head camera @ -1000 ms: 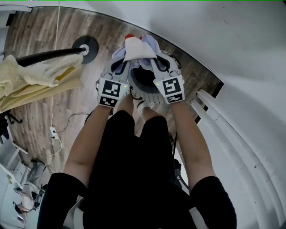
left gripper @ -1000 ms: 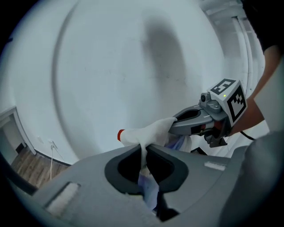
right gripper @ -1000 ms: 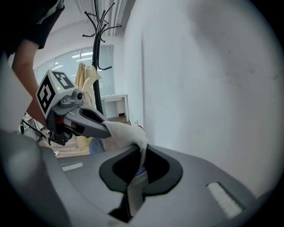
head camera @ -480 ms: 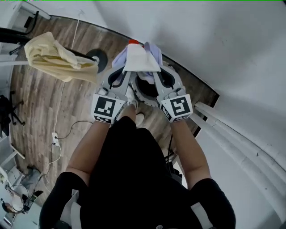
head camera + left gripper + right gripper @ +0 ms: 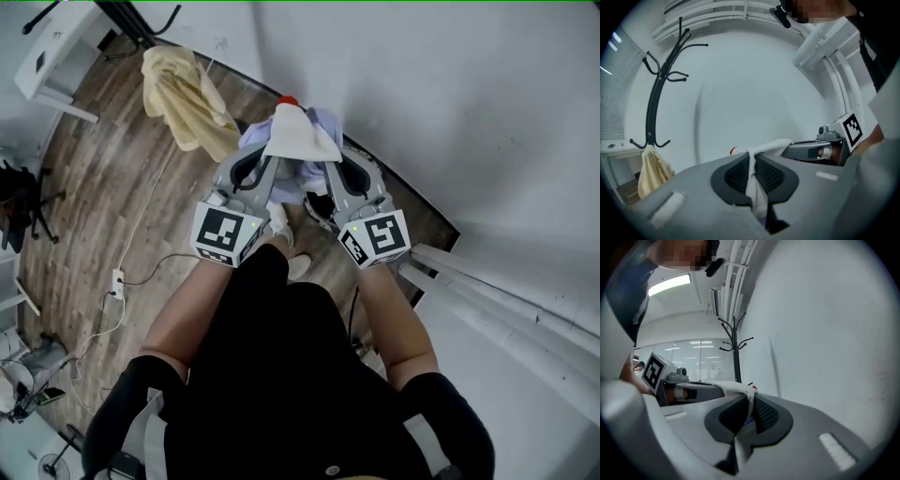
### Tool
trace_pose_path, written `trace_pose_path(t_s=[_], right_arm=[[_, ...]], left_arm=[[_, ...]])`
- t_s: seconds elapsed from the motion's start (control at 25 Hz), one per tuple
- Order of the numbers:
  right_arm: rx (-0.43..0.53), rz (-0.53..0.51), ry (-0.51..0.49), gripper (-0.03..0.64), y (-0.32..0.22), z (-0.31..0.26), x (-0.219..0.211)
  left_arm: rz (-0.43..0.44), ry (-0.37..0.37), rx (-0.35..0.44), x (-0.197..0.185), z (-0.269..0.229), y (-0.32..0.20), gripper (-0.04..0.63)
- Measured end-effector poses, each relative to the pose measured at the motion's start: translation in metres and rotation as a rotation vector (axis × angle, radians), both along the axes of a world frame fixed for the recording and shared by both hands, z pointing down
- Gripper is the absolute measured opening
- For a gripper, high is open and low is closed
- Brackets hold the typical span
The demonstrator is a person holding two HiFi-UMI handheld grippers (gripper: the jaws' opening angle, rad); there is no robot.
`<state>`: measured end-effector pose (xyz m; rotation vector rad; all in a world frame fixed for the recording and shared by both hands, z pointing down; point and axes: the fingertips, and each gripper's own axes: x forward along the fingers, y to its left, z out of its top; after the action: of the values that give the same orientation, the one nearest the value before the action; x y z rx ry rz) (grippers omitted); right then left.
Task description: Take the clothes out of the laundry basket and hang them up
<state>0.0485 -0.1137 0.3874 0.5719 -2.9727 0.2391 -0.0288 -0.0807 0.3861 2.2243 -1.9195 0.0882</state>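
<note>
Two edges of the white garment (image 5: 298, 139) are clenched, one in the left hand-held gripper (image 5: 267, 161) and the other in the right hand-held gripper (image 5: 323, 167), holding it stretched between them above the wooden floor (image 5: 94, 216), beside the wall (image 5: 422, 84).

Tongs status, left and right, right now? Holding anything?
Left tongs: closed, pinching the white garment.
Right tongs: closed, pinching the same white garment.
</note>
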Motion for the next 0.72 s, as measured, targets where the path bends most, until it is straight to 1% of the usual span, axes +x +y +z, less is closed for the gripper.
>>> trace_pose_path(t_s=[0.08, 0.2, 0.32, 0.48, 0.6, 0.72], right_arm=[[0.000, -0.015, -0.011, 0.014, 0.022, -0.014, -0.011], [-0.010, -0.053, -0.038, 0.014, 0.047, -0.033, -0.038], [-0.020, -0.090, -0.066, 0.014, 0.071, -0.050, -0.064], [-0.033, -0.114, -0.091, 0.014, 0.110, -0.067, -0.096], [-0.022, -0.127, -0.103, 0.014, 0.135, -0.078, -0.131], [-0.005, -0.112, -0.103, 0.014, 0.154, -0.085, -0.170]], left_arm=[[-0.014, -0.002, 0.003, -0.012, -0.013, 0.022, 0.011], [-0.048, -0.024, 0.005, -0.037, -0.034, 0.052, 0.011], [-0.072, -0.042, 0.025, -0.062, -0.053, 0.082, 0.011], [-0.088, -0.018, 0.031, -0.092, -0.073, 0.120, 0.011], [-0.099, -0.026, 0.073, -0.128, -0.084, 0.143, 0.011], [-0.093, -0.040, 0.101, -0.169, -0.092, 0.161, 0.011]])
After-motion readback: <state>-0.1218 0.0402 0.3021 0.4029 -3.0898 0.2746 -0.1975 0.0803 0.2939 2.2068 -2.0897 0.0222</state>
